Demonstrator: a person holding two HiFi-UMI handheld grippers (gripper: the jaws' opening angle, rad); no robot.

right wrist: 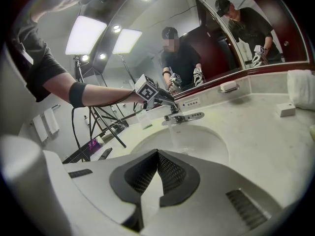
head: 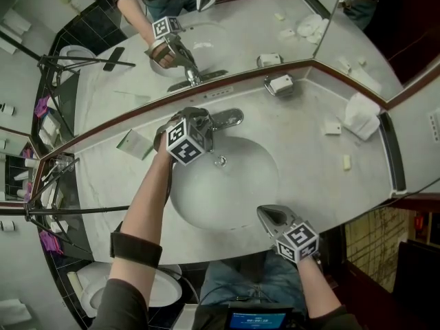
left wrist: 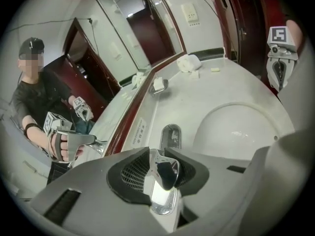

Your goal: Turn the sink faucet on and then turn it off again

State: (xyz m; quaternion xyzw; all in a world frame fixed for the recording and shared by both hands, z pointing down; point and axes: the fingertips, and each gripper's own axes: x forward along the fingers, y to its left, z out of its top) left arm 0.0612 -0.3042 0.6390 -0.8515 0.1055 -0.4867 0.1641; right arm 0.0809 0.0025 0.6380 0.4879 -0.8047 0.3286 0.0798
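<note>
A chrome faucet (head: 229,119) stands at the back of the white basin (head: 199,201). My left gripper (head: 205,126) reaches down onto it. In the left gripper view its pads are pressed on either side of the shiny lever handle (left wrist: 166,173), with the faucet's base plate (left wrist: 170,135) beyond. In the right gripper view a thin stream of water (right wrist: 173,132) runs from the spout (right wrist: 183,117) into the bowl, and the left gripper (right wrist: 165,98) sits on the handle. My right gripper (head: 267,215) hovers over the basin's near rim, jaws shut (right wrist: 157,155) with nothing between them.
A mirror with a dark red frame runs along the counter's back. On the counter are a soap dish (head: 280,83), a folded white towel (head: 361,115), small wrapped items (head: 332,127) and a card (head: 134,143). A light stand (head: 55,170) and a toilet (head: 161,287) are on the left.
</note>
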